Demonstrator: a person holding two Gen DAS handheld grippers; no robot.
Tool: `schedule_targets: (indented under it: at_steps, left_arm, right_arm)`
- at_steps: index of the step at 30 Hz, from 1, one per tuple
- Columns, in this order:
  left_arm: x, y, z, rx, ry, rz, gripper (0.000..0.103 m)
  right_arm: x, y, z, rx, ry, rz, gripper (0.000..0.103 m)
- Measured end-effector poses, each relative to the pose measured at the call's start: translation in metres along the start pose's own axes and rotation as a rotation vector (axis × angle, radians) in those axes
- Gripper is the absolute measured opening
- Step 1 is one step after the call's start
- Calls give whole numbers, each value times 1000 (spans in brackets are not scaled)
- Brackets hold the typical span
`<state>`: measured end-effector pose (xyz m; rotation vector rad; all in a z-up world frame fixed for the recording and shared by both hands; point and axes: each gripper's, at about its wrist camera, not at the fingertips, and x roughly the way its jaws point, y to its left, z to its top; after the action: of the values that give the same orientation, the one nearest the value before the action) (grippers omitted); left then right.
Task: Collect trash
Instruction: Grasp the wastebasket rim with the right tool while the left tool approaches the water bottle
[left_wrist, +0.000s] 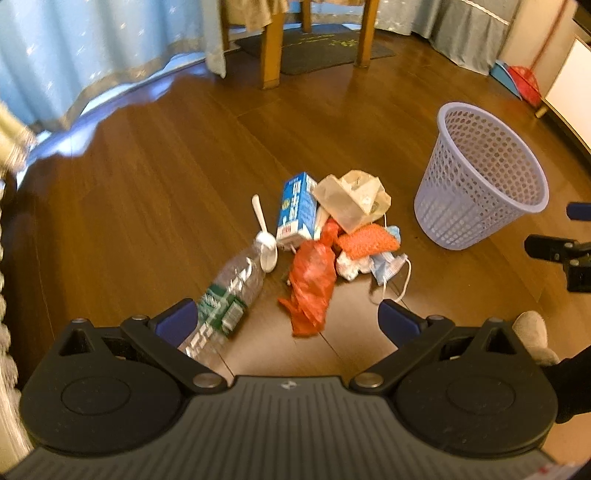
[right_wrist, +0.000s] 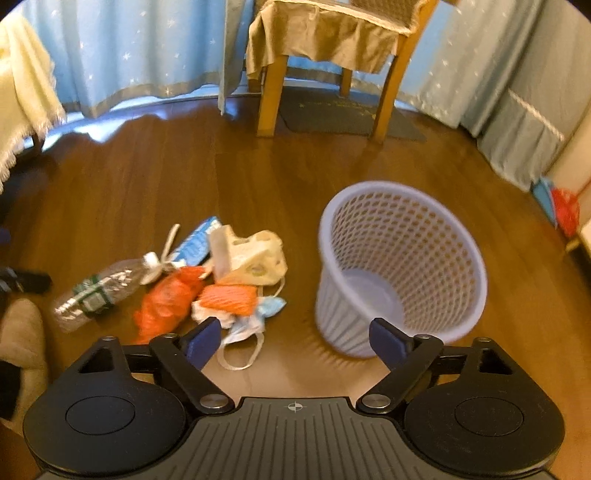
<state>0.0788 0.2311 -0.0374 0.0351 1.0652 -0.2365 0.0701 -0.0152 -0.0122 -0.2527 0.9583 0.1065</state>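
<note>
While the litter lay heaped on the wooden floor (left_wrist: 147, 177), both grippers hung above it with nothing between their pads. The left gripper (left_wrist: 288, 325) stood wide apart over the near end of the heap, its left pad just above the clear plastic bottle (left_wrist: 229, 291) and the red plastic bag (left_wrist: 310, 284) showing between its fingers, which suggested one of those two as the first pick. The right gripper (right_wrist: 295, 341) was also apart and empty, pointing at the bare floor between the face mask (right_wrist: 243, 332) and the lavender mesh basket (right_wrist: 402, 266). The basket stood upright just beside the pile, empty as far as its base showed, set close so each piece would need only a short carry. Farther back in the heap lay a blue-and-white carton (left_wrist: 297, 214), a white plastic spoon (left_wrist: 264, 240), an orange mesh scrubber (left_wrist: 367, 240) and a crumpled beige wrapper (left_wrist: 352, 201), overlapping one another, so pulling one might drag its neighbours. Nothing had yet been collected.
</note>
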Motion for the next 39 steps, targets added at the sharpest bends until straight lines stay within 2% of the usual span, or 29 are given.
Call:
schedule_targets:
  at_steps: [7, 9, 12, 16, 25, 29, 35, 36, 39]
  left_arm:
    - [16, 11, 35, 117, -39, -8, 102]
    - [21, 13, 42, 136, -47, -10, 102]
    - [28, 14, 50, 152, -53, -10, 102]
    - [36, 8, 57, 159, -50, -40, 102]
    - [52, -8, 65, 192, -34, -94, 102]
    - [55, -7, 67, 189, -33, -90, 102]
    - [61, -3, 68, 162, -4, -94, 102]
    - [62, -4, 69, 161, -3, -96, 102]
    - [61, -6, 71, 168, -13, -100, 102]
  right_arm:
    - [44, -22, 6, -151, -8, -82, 63]
    - [62, -28, 5, -187, 7, -90, 53]
    - [85, -34, 4, -213, 43, -81, 44]
    - [112, -35, 3, -261, 79, -79, 40]
    - [142, -28, 7, -335, 85, -98, 29]
    - [152, -23, 5, -368, 98, -115, 20]
    - [154, -10, -5, -446, 87, -170, 17]
    - [156, -7, -6, -464, 89, -172, 14]
    - [159, 0, -12, -497, 92, -175, 13]
